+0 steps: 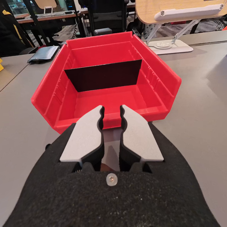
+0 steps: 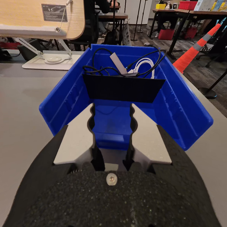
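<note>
We hold the left gripper [image 1: 112,108] over the low near lip of a red bin [image 1: 49,88] that sits on a grey table [image 1: 22,110]; its two grey fingers [image 1: 88,132] stand a little apart with nothing between them, and their tips hover just above the bin's front edge without clearly touching it. A black divider [image 1: 103,77] stands upright across the red bin, slotted into the ribbed side walls and splitting it into a near compartment and a far one, and we see nothing lying in either. To the far left of the bin a dark pouch [image 1: 43,54] lies on the table, and to the far right stands a white stand [image 1: 172,47] that carries a tilted wooden board [image 1: 172,11]. We hold the right gripper [image 2: 112,106] over the near compartment of a blue bin [image 2: 61,108] on the same kind of grey table [image 2: 18,110]; its fingers [image 2: 76,137] are spread wider than the left pair and grip nothing. A black divider [image 2: 122,89] crosses the blue bin just beyond the fingertips. Behind it, in the far compartment, lie tangled black cables [image 2: 98,70], a coiled white cable [image 2: 146,65] and a flat grey bar [image 2: 117,63] leaning at a slant. Far left of the blue bin is the white stand [image 2: 51,61] with its wooden board [image 2: 24,16], and off the table to the far right stands an orange traffic cone [image 2: 191,52]
</note>
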Demonstrator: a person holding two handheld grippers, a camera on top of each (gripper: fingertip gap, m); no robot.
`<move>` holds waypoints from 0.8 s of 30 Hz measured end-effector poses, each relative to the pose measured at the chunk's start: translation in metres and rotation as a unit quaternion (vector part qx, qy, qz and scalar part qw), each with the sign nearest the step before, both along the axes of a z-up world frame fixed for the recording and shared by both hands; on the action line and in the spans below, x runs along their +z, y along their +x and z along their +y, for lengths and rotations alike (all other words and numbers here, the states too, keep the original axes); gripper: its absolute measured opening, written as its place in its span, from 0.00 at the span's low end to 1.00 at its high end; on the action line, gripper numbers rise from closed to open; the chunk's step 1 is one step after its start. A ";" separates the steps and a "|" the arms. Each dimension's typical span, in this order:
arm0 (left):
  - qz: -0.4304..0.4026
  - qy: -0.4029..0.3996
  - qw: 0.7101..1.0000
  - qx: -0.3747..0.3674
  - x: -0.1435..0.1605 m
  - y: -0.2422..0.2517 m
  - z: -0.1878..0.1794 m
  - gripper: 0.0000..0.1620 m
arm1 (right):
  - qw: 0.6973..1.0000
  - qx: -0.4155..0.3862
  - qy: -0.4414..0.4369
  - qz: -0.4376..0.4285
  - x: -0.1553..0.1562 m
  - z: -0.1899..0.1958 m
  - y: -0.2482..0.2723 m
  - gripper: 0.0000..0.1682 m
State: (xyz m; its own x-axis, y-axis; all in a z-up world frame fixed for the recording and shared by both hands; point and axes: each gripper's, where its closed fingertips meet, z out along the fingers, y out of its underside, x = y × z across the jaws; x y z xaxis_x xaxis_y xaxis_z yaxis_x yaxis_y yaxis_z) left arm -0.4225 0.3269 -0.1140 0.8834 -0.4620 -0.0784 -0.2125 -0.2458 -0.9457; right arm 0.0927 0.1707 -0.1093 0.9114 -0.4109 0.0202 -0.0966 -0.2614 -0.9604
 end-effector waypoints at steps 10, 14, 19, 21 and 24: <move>0.001 -0.005 1.000 -0.004 -0.002 0.001 0.001 0.15 | 1.000 0.013 0.008 0.000 0.004 0.002 -0.004 0.33; -0.001 0.003 1.000 -0.014 0.001 0.003 -0.003 0.15 | 0.991 0.084 0.096 -0.026 0.043 0.008 -0.040 0.32; 0.009 0.070 0.997 -0.021 0.018 0.005 -0.011 0.20 | 0.983 0.168 0.077 -0.020 0.036 0.032 -0.101 0.35; 0.026 0.090 0.995 -0.019 0.021 0.004 -0.017 0.20 | 0.982 0.182 0.048 -0.016 0.023 0.043 -0.116 0.38; 0.032 0.104 0.994 -0.023 0.024 0.002 -0.025 0.20 | 0.980 0.196 0.024 -0.024 0.015 0.051 -0.134 0.34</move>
State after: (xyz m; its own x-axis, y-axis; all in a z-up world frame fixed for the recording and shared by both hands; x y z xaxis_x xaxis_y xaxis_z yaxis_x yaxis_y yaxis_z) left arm -0.4201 0.3017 -0.0897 0.8520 -0.4693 -0.2320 -0.2806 -0.0353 -0.9592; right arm -0.0413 0.2212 -0.0945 0.9980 -0.0315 0.0552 0.0468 -0.2238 -0.9735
